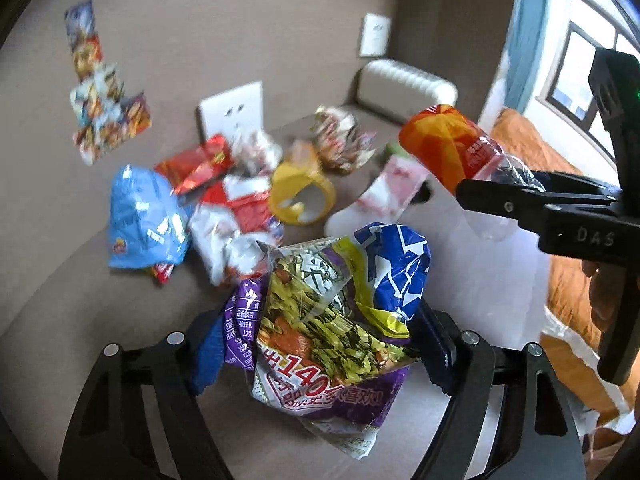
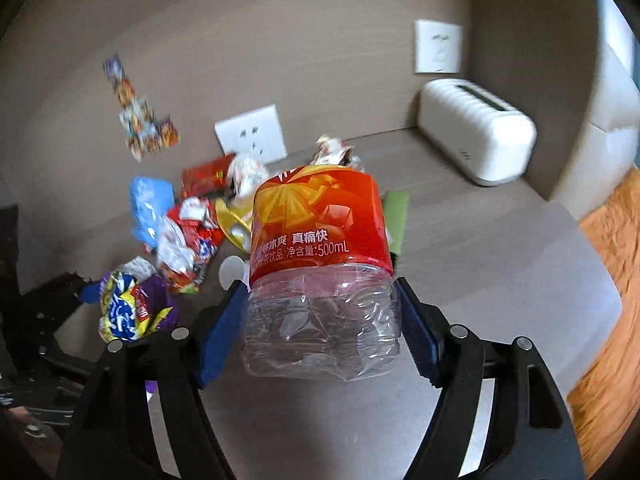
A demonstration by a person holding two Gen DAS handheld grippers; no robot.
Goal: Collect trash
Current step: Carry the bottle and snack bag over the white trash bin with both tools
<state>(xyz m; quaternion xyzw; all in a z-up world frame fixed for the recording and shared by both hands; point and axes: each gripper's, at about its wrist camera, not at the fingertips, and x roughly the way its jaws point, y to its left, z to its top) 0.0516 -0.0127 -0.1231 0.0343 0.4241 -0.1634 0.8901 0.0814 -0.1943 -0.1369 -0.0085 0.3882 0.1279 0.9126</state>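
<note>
My left gripper (image 1: 316, 344) is shut on a crumpled purple, yellow and blue snack wrapper (image 1: 328, 312), held above the grey table. The wrapper also shows in the right wrist view (image 2: 128, 308) at the lower left. My right gripper (image 2: 320, 320) is shut on the base of a clear plastic bottle with an orange-red label (image 2: 320, 248). The bottle (image 1: 452, 148) also shows in the left wrist view at the right, held in the air by the right gripper (image 1: 500, 196). More trash lies behind: a light blue bag (image 1: 140, 216), red wrappers (image 1: 200, 164), a yellow tape ring (image 1: 300, 192).
A white toaster-like appliance (image 2: 476, 136) stands at the back right by the wall. A white socket plate (image 2: 252, 132) sits on the wall behind the trash pile. A green item (image 2: 396, 208) lies behind the bottle. An orange cloth (image 2: 604, 300) lies beyond the table's right edge.
</note>
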